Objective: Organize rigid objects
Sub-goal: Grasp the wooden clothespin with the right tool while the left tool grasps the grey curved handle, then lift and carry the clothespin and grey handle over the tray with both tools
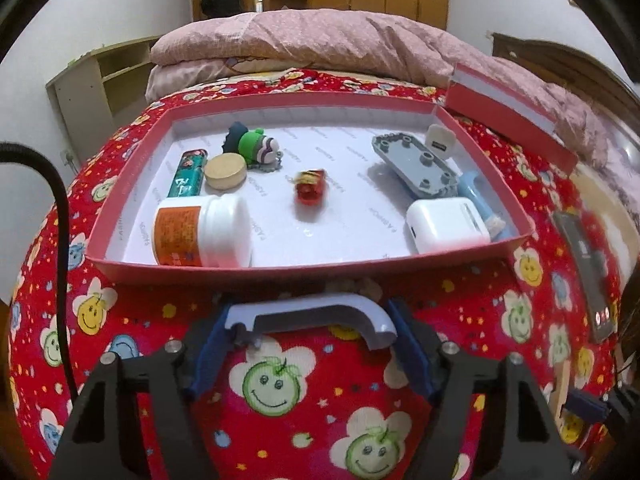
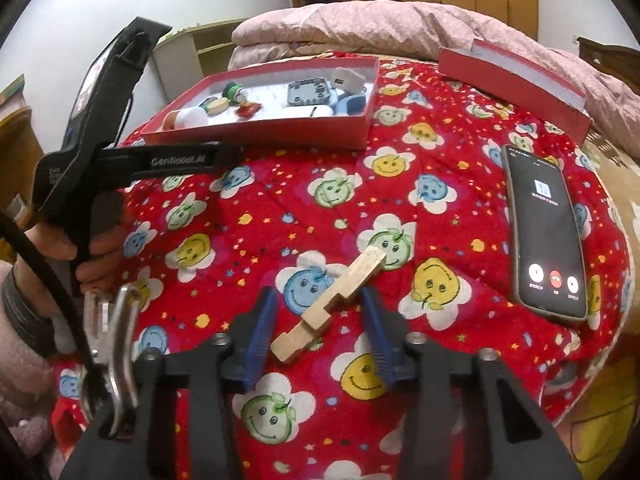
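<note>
The left gripper clamps a lavender handle just short of the red box's near wall; the right gripper, open, straddles a wooden block.

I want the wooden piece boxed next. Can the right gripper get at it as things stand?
Probably yes. The wooden piece lies flat on the quilt right between the right gripper's open jaws, with nothing over it or beside it.

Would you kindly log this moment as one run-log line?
left gripper: shut on lavender handle | right gripper: open around wooden block | red box: ahead
</note>
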